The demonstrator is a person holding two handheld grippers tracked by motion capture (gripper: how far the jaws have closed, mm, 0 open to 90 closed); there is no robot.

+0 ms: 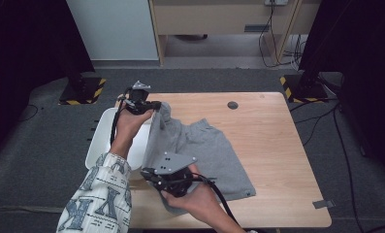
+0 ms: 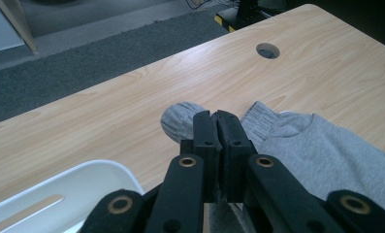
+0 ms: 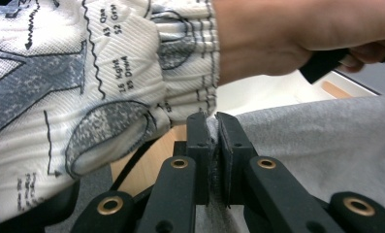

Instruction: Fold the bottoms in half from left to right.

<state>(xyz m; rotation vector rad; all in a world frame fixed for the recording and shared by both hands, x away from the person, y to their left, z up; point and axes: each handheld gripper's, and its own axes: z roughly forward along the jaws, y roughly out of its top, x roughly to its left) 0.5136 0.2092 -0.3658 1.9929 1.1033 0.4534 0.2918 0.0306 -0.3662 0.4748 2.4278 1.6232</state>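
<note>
A pair of grey shorts lies partly spread on the wooden table. My left gripper is shut on the ribbed waistband corner at the far left of the garment. In the left gripper view the jaws pinch grey fabric, which bunches just beyond the tips. My right gripper is shut on the near left edge of the shorts. In the right gripper view a thin fold of cloth sits between its closed jaws.
A white basket hangs off the table's left edge, its rim close under my left gripper. A patterned sleeve crosses just in front of my right gripper. A cable hole lies at the far middle. Bare wood extends to the right.
</note>
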